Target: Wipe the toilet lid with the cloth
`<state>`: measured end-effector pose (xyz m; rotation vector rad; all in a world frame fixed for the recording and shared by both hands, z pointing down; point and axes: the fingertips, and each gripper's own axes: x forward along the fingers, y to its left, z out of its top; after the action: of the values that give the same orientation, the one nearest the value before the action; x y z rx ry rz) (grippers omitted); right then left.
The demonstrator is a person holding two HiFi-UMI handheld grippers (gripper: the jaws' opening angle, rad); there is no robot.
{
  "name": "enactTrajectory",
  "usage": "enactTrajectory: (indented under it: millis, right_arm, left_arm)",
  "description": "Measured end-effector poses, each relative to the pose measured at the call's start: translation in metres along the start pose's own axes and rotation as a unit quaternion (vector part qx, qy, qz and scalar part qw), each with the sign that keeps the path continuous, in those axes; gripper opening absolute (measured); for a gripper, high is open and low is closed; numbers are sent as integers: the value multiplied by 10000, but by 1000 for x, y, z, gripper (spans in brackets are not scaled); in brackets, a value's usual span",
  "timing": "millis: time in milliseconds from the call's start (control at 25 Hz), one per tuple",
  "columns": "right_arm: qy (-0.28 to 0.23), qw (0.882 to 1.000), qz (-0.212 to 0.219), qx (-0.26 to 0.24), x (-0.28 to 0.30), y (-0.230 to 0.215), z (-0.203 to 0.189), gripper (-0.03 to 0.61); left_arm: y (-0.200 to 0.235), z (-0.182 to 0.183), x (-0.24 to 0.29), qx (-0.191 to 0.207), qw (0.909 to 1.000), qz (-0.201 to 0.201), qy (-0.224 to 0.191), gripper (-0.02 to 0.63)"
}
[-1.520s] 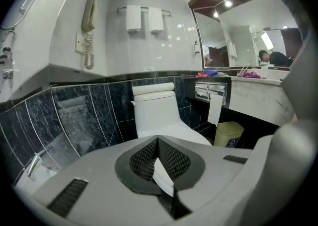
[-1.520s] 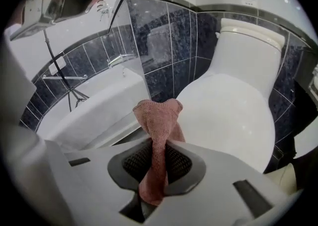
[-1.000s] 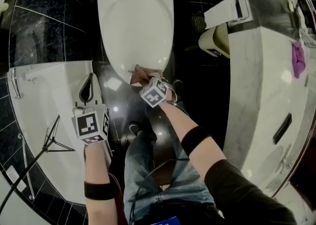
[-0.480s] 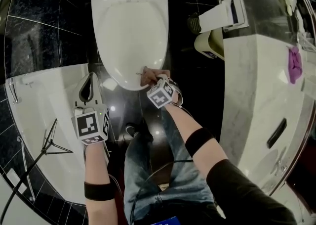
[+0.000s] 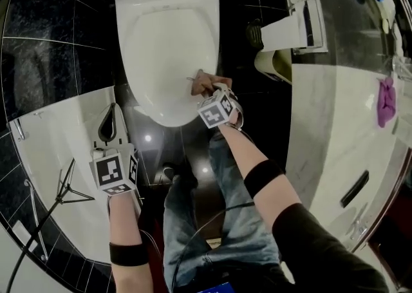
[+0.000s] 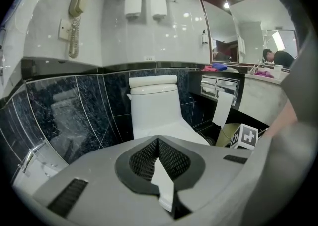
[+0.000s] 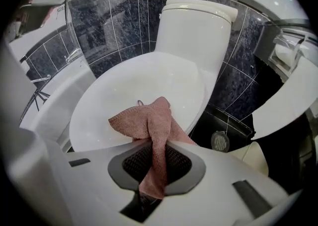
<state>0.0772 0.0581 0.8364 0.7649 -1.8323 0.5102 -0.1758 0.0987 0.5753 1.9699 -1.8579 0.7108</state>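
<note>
The white toilet lid (image 5: 168, 47) is down, seen from above in the head view and filling the right gripper view (image 7: 144, 91). My right gripper (image 5: 207, 91) is shut on a pink cloth (image 7: 149, 120), whose free end lies spread on the lid's front right part (image 5: 203, 82). The cloth runs down between the jaws (image 7: 154, 150). My left gripper (image 5: 114, 109) hangs over the white bathtub rim, left of the toilet and apart from it. Its jaws meet at the tip (image 6: 158, 140), with only a pale sliver showing in the slot behind them.
A white bathtub rim (image 5: 58, 137) is at the left, with dark tiled wall behind it. At the right stand a paper holder (image 5: 302, 8), a pale bin (image 5: 273, 63) and a marble counter (image 5: 341, 124) with a purple cloth (image 5: 386, 98). A floor drain (image 7: 219, 141) lies beside the toilet.
My right gripper has carried the cloth from the lid's front edge along its right side, further onto the lid. The left gripper has drifted slightly over the tub rim.
</note>
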Motion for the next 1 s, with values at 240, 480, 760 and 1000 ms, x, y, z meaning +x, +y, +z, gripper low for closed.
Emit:
enactTrajectory:
  millis: [240, 480, 760, 1000]
  right_arm:
    - [-48, 9997, 25, -225, 22, -49, 47, 72]
    - [-87, 9991, -201, -366, 46, -100, 106, 72]
    - [-139, 9958, -587, -693, 61, -140, 178, 71]
    - [-21, 9925, -935, -790, 73, -161, 209, 69]
  left_arm:
    - [-6, 24, 31, -63, 9997, 239, 51, 4]
    - [8, 42, 57, -131, 9993, 311, -144, 4]
    - [20, 35, 89, -82, 9998, -88, -143, 4]
    - [42, 34, 96, -198, 9997, -140, -79, 4]
